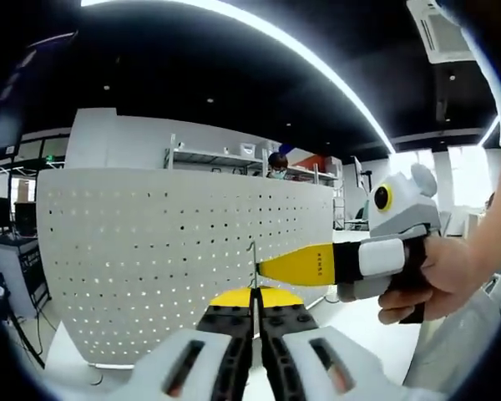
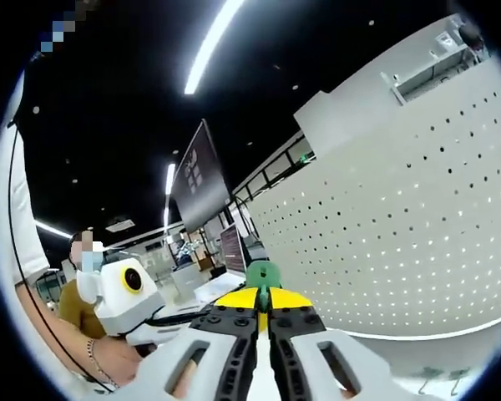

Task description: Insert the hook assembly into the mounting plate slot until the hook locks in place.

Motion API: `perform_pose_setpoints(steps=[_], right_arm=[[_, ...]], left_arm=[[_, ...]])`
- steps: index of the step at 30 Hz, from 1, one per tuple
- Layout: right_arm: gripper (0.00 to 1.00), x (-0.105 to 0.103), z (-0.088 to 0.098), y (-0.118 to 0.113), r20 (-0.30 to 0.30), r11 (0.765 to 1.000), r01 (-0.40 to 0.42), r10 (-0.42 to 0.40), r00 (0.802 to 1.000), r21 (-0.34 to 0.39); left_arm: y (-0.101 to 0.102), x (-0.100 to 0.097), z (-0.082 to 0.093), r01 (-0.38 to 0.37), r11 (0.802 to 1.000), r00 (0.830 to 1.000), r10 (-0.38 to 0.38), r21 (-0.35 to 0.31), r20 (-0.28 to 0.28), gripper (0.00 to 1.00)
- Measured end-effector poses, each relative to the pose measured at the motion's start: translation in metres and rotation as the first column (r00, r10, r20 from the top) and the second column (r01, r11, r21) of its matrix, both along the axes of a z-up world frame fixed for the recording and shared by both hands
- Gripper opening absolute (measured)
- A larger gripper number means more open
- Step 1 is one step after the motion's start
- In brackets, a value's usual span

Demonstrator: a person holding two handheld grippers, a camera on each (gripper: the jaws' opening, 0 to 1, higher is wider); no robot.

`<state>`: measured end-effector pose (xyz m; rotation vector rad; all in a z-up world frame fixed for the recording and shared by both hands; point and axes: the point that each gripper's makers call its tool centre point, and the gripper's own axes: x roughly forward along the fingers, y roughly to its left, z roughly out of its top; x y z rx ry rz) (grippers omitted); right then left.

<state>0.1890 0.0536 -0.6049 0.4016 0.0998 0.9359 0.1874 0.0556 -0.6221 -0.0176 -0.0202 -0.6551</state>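
Left gripper view is showing the left gripper (image 1: pixel 255 322) rising from the bottom centre of the frame, its jaws pressed together with only a thin seam between them, and whether anything is caught in them cannot be told. Just above its yellow tips a thin metal hook (image 1: pixel 253 261) is standing upright at the pointed yellow end of the right gripper (image 1: pixel 263 269), which is reaching in from the right of the frame, held by a hand (image 1: pixel 430 280). Behind them a white perforated mounting plate (image 1: pixel 150 251) is spreading across the left and centre of the frame, standing upright on a white table (image 1: pixel 376 330). Shelving (image 1: pixel 225 159) and a person (image 1: pixel 277 164) are showing at the upper centre, beyond the plate. Right gripper view is showing the right gripper's jaws closed on a green hook assembly (image 2: pixel 262 276), which is poking up from between the tips at lower centre. The plate is filling the right half of that frame, and the left gripper is sitting at lower left with a bare wrist under it.
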Motion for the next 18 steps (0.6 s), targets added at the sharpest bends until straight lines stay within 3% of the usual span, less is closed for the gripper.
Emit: perform_pose_setpoints(steps=[3,7,14,18], right_arm=[[0.00,-0.001,0.000,0.000,0.007,1.000,-0.005,0.005,1.000,-0.013],[0.00,-0.004,-0.002,0.001,-0.001,1.000,-0.009,0.009,1.000,-0.019],[0.00,-0.005,0.004,-0.001,0.009,1.000,-0.009,0.009,1.000,-0.015],[0.00,-0.005,0.005,-0.002,0.009,1.000,-0.007,0.008,1.000,-0.011]], left_arm=[[-0.001,-0.002,-0.001,0.029,0.999,0.999,-0.030,-0.042,-0.026,0.02],[-0.004,-0.005,-0.005,0.054,0.999,0.998,-0.054,-0.002,-0.025,0.09],[-0.005,-0.008,-0.023,0.063,0.997,0.996,-0.060,0.053,-0.062,0.59],[0.000,-0.006,-0.034,0.040,0.994,0.997,-0.032,0.103,-0.077,0.82]])
